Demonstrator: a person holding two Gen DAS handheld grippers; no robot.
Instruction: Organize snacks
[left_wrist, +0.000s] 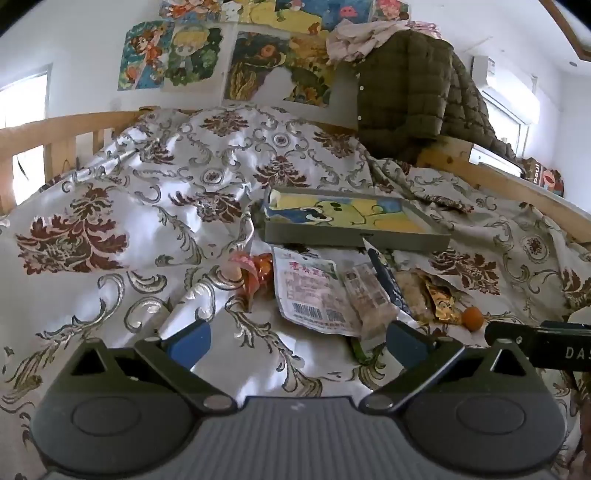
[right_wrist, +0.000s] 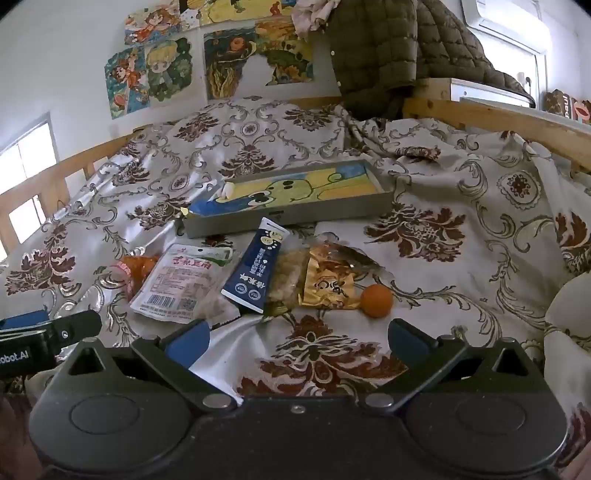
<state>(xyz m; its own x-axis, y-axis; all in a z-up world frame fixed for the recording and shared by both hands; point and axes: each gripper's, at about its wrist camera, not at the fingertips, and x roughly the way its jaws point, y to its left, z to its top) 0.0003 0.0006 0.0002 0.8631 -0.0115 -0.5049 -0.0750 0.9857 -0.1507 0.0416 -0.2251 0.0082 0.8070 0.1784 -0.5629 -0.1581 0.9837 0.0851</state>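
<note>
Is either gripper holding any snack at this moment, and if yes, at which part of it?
Nothing is held. The left gripper and the right gripper both stand open over the bedspread, with no snack between their fingers.

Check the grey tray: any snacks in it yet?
Nearly empty: the grey tray shows its bare cartoon liner, only a small white piece at one end.

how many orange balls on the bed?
1. The orange ball lies on the bedspread, right of the gold snack packet. Others could hide under packets.
</note>
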